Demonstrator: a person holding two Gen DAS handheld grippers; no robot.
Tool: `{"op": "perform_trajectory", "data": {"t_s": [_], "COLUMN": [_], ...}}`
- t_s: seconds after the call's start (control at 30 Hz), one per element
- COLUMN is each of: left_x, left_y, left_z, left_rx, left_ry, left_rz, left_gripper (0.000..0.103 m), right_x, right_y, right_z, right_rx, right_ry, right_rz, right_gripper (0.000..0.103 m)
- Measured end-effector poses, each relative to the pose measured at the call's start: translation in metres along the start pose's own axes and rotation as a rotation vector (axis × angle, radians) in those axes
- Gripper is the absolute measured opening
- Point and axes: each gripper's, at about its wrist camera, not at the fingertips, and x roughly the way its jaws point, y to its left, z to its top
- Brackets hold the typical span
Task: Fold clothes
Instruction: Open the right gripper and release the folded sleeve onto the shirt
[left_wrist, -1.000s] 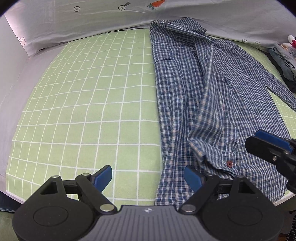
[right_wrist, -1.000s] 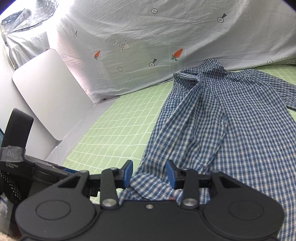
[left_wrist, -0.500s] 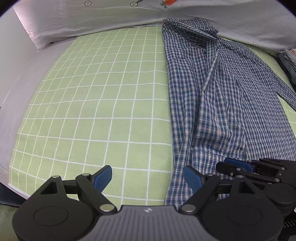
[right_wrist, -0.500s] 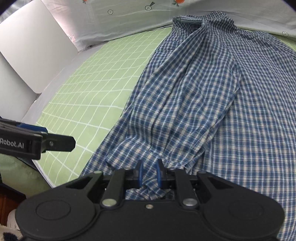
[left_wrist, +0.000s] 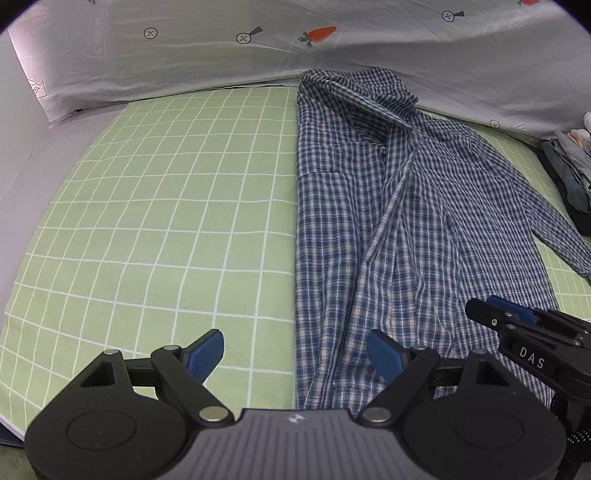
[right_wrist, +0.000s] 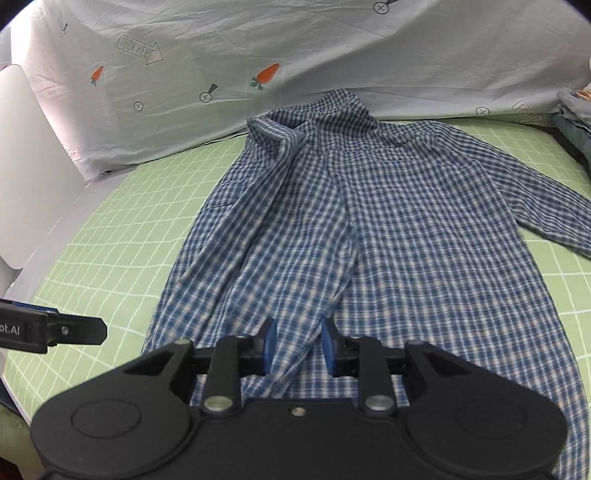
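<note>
The big green checked sheet (left_wrist: 155, 229) covers the bed, and everything here is told from it. The blue plaid shirt (right_wrist: 369, 236) lies on the sheet's right half, collar up by the white carrot cloth (right_wrist: 295, 48) at the far edge, hem at the near edge. One sleeve (right_wrist: 280, 236) is now folded in over the shirt's body; a second ago its cuff was bunched and lifted near the hem.

The right gripper (right_wrist: 298, 345) had pinched shut on that sleeve end half a second ago. Now its jaws are opening, with the cloth lying between them, not squeezed. So I think this sleeve fold is done.

The left gripper (left_wrist: 295, 350) has stayed wide and holds nothing, over the sheet beside the shirt's left edge.

The other sleeve (left_wrist: 535, 221) still lies spread out to the right and probably comes next.
</note>
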Motion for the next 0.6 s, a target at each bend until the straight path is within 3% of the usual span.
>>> {"op": "perform_trajectory", "data": {"t_s": [0.2, 0.23, 0.27, 0.33, 0.43, 0.53, 0.57, 0.6], "left_x": [0.029, 0.035, 0.042, 0.056, 0.083, 0.112, 0.121, 0.130], "left_y": [-0.030, -0.036, -0.041, -0.051, -0.060, -0.068, -0.067, -0.066], "left_z": [0.050, 0.060, 0.069, 0.088, 0.117, 0.146, 0.152, 0.157], "left_rx": [0.096, 0.112, 0.128, 0.157, 0.167, 0.159, 0.150, 0.140], "left_ry": [-0.064, -0.071, -0.078, -0.091, -0.096, -0.092, -0.088, -0.083], "left_rz": [-0.049, -0.057, -0.068, -0.097, -0.140, -0.179, -0.185, -0.190], "left_gripper": [0.085, 0.085, 0.085, 0.085, 0.085, 0.076, 0.064, 0.046], "right_x": [0.014, 0.017, 0.022, 0.036, 0.058, 0.080, 0.085, 0.090], "right_y": [-0.033, -0.038, -0.043, -0.055, -0.072, -0.083, -0.084, -0.083], "right_z": [0.025, 0.030, 0.035, 0.046, 0.063, 0.070, 0.070, 0.069], "right_rx": [0.046, 0.049, 0.052, 0.062, 0.079, 0.098, 0.091, 0.067], "right_ry": [-0.052, -0.060, -0.065, -0.059, -0.045, 0.010, 0.024, 0.033], "right_rz": [-0.061, -0.079, -0.099, -0.148, -0.219, -0.248, -0.253, -0.255], "right_gripper": [0.047, 0.058, 0.075, 0.093, 0.103, 0.103, 0.103, 0.103]}}
